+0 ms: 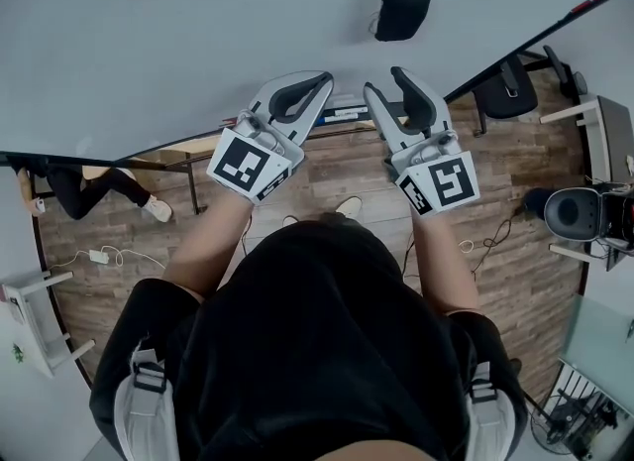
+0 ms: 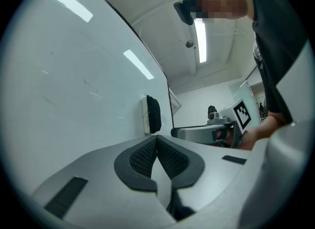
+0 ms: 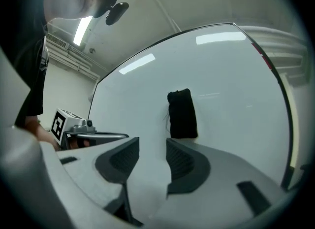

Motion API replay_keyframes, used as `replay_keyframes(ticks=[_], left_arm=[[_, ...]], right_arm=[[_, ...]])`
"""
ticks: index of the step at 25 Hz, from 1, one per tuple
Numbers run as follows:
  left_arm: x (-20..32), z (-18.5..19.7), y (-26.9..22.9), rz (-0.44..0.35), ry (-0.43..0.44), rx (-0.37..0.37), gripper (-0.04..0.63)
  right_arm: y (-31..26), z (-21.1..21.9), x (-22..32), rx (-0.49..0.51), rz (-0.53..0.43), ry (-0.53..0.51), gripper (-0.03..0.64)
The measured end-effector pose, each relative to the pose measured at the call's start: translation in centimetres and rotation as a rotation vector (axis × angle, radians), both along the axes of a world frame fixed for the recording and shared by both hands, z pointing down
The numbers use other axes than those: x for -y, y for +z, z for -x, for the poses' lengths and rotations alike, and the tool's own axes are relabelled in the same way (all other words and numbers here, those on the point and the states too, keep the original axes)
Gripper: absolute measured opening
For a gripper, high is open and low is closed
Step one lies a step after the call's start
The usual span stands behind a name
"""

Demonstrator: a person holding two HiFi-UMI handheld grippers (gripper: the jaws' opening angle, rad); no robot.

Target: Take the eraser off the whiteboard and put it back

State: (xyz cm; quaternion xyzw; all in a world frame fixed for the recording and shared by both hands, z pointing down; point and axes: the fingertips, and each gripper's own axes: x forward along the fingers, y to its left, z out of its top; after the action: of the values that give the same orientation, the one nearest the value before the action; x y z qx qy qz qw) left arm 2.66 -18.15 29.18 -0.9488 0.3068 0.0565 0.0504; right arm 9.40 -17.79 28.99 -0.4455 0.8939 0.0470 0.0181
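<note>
The black eraser (image 1: 401, 11) sticks on the whiteboard (image 1: 178, 33), up and to the right of both grippers. My right gripper (image 1: 386, 82) points at the board just below the eraser, apart from it. In the right gripper view its jaws (image 3: 152, 147) stand open with only bare board between them, and the eraser (image 3: 181, 114) hangs straight ahead, slightly right. My left gripper (image 1: 309, 87) is held beside it to the left; its pads (image 2: 156, 142) meet, shut on nothing. From there the eraser (image 2: 153, 114) shows edge-on against the board.
The board's dark lower frame (image 1: 119, 157) runs across under the grippers. Beyond it lie a wooden floor, a black office chair (image 1: 510, 87), a desk edge (image 1: 604, 122), cables (image 1: 99, 256), and another person's legs (image 1: 94, 191) at the left.
</note>
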Motion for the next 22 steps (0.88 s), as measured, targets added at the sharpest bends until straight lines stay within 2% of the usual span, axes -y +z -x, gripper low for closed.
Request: replay_keyframes(ticks=[5,10,22], left_arm=[[-0.5,0.1,0.9,0.012,0.007,0.018,-0.006],[-0.9,0.1,1.6,0.018,0.019,0.026,-0.006],[-0.9,-0.6,2.4,0.033,0.037,0.037,-0.006]], right_arm=[[1.0,0.9,-1.1,-0.012,0.001,-0.044,0.078],[2.0,1.2,-1.5,-0.027,0.011,-0.055,0.015],[2.5,1.0,-1.6,-0.042,0.016,-0.048,0.002]])
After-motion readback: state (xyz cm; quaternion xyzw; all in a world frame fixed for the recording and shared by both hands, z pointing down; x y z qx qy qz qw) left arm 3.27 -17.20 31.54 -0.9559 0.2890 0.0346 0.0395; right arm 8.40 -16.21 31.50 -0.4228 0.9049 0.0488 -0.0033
